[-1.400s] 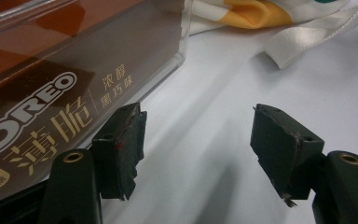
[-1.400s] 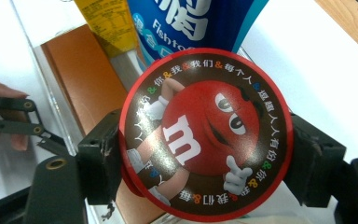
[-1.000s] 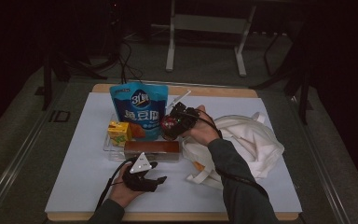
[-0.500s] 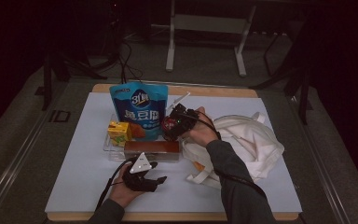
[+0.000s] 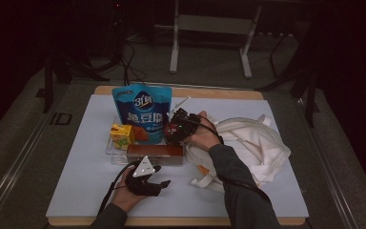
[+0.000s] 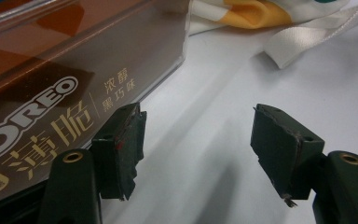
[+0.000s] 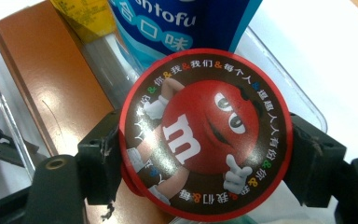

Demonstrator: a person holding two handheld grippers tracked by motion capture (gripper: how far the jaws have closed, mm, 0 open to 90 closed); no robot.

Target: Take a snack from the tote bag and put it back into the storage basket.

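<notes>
A round M&M's container [image 7: 205, 133] with a red-rimmed lid is clamped between the jaws of my right gripper [image 7: 205, 149]. In the high view that right gripper [image 5: 177, 128] holds the container [image 5: 170, 130] over the right end of a clear tray [image 5: 110, 149], just in front of a blue pouch [image 5: 142, 112]. My left gripper [image 5: 161, 184] rests low on the white mat with its jaws apart. In its own view the left gripper [image 6: 198, 140] has nothing between its fingers, and a brown Oreo box [image 6: 51, 79] lies right beside its left jaw.
The tray also holds a yellow carton [image 5: 122, 135], and the Oreo box [image 5: 155, 153] lies along its front. A crumpled white tote bag [image 5: 252, 143] with loose straps [image 6: 307, 37] lies at the right. Table edges ring the white mat [image 5: 81, 186].
My right gripper has shifted slightly left and toward me with the M&M's container. The left gripper has stayed put.
</notes>
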